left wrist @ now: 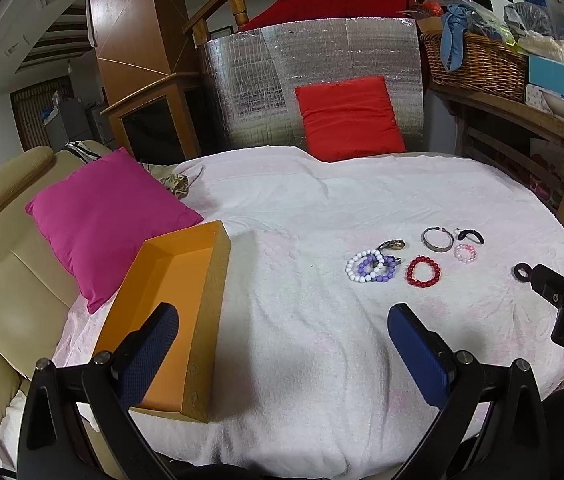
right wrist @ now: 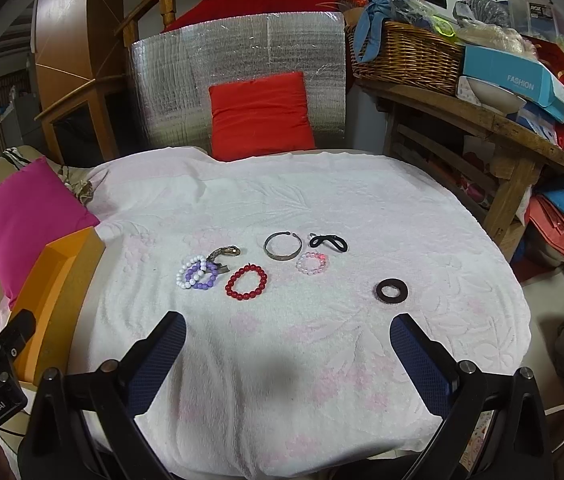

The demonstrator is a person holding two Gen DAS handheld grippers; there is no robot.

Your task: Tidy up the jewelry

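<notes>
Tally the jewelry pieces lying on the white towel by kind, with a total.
Beaded bracelets: 4 (white, purple, red, pink)
Open metal bangle: 1
Dark flat ring: 1
Black curved piece: 1
Brownish metal piece behind the white and purple bracelets, kind unclear: 1
Total: 8

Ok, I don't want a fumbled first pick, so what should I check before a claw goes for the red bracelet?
1. Left claw open, empty: ok.
2. Right claw open, empty: ok.
3. Red bead bracelet lies apart from its neighbours: ok.
4. Orange box open, nothing visible inside: ok.
5. White bracelet and purple bracelet separate: not ok, overlapping.
6. Towel flat under the jewelry: ok.
</notes>
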